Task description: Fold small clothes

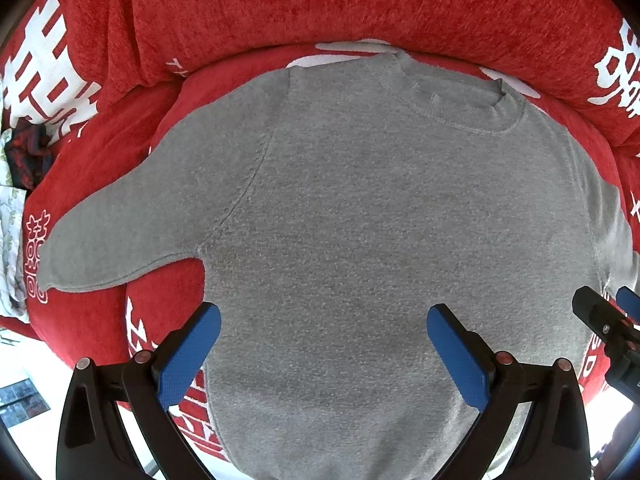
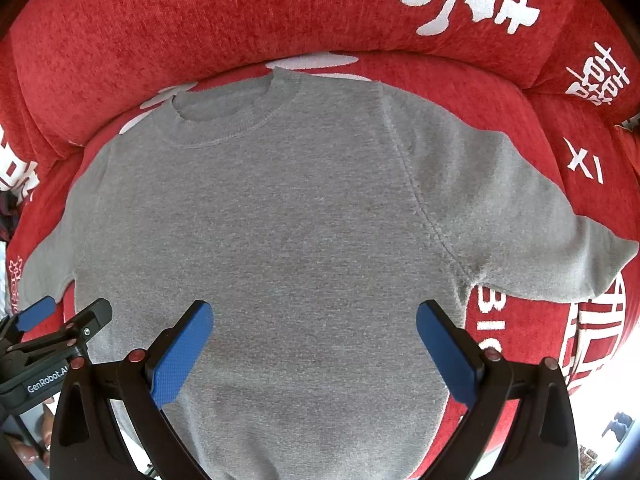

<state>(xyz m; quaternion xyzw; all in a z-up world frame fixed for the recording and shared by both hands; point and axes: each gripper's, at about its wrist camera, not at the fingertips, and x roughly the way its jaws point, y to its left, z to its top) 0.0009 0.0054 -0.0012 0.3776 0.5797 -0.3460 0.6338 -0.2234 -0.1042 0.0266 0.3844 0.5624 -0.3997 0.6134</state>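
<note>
A small grey knit sweater [image 1: 340,216] lies flat and face up on a red sofa seat, collar away from me, both sleeves spread out to the sides. It also fills the right wrist view [image 2: 280,216]. My left gripper [image 1: 324,320] is open and empty, hovering over the sweater's lower left body. My right gripper [image 2: 314,316] is open and empty over the lower right body. Each gripper shows at the edge of the other's view, the right one [image 1: 612,312] and the left one [image 2: 64,316].
The red sofa cover [image 1: 280,12] with white characters has a raised backrest behind the collar [image 2: 224,120]. A dark red and blue cloth [image 1: 28,156] lies at the far left. The seat's front edge drops to a pale floor [image 1: 24,364].
</note>
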